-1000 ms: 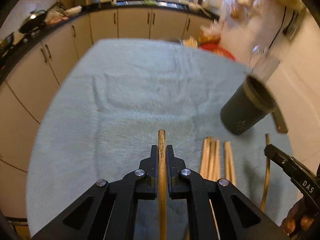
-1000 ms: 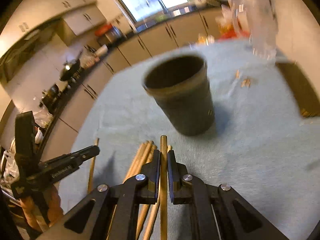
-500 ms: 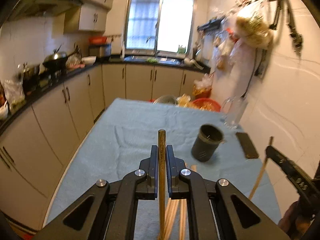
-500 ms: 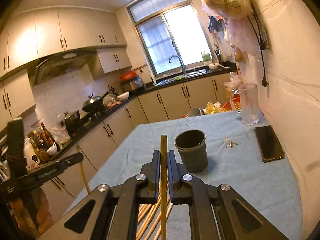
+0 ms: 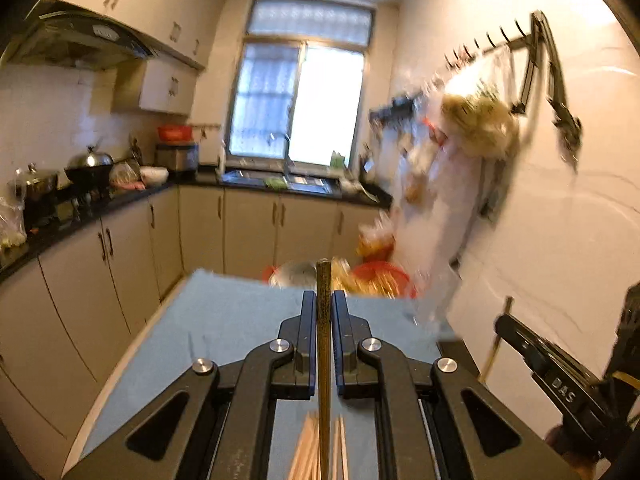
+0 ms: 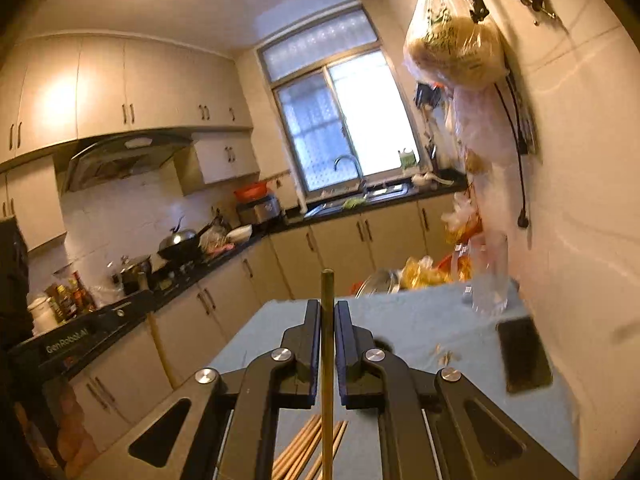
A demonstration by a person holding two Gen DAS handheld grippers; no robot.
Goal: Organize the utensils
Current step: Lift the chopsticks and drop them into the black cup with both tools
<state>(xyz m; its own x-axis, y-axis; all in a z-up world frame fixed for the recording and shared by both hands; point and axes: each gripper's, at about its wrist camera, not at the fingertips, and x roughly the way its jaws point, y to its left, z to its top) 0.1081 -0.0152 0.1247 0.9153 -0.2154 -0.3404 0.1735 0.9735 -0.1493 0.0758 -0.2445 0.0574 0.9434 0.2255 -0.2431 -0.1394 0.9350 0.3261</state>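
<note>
My left gripper is shut on a wooden chopstick that points upward, well above the table. My right gripper is shut on another wooden chopstick, also raised. Several loose chopsticks lie on the blue-grey cloth below; they also show in the left wrist view. The right gripper appears at the right of the left wrist view. The left gripper appears at the left of the right wrist view. The dark cup is hidden behind the right gripper's fingers.
The cloth-covered table runs toward the kitchen cabinets. A black phone and a clear pitcher stand near the right wall. Bags hang on the wall. A counter with pots runs along the left.
Both grippers have tilted up and risen, each still holding its chopstick. The view swung from the table and cup to the kitchen walls and window.
</note>
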